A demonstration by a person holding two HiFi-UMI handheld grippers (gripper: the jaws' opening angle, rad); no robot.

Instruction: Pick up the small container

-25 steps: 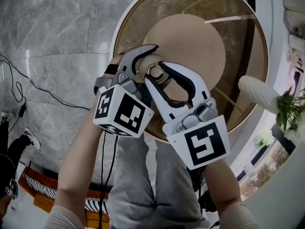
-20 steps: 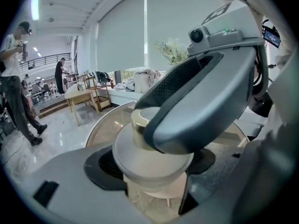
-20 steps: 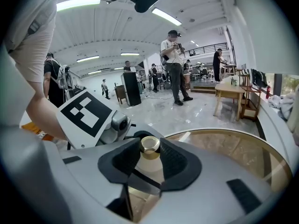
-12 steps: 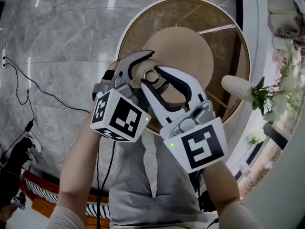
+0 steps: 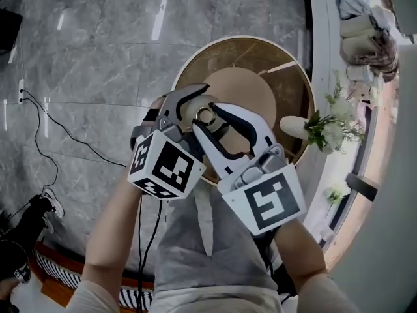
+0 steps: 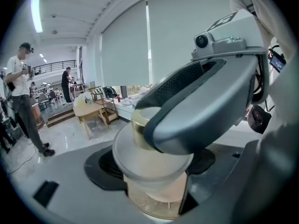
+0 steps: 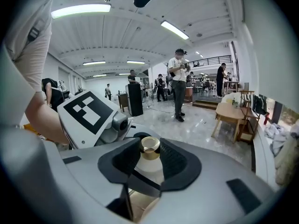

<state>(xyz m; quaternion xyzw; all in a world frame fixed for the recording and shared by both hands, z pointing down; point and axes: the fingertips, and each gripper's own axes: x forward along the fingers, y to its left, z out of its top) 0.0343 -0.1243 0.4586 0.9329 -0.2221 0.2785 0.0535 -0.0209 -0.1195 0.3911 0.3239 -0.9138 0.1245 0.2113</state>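
The small container has a pale body, a white lid and a gold knob, and it hangs in the air high above the round table. My left gripper comes in from the left and is shut on its body. In the left gripper view the lid fills the gap between the dark pads, and the right gripper's finger lies across the knob. My right gripper is shut on the container at the top. In the right gripper view its pads close on both sides of the gold knob.
Far below lie a grey marble floor and a black cable. A white vase with flowers stands at the round table's right edge. People and a small wooden table are in the room beyond.
Both grippers have risen together with the container held between them. The round table and floor look smaller and farther below. The grip has not changed.
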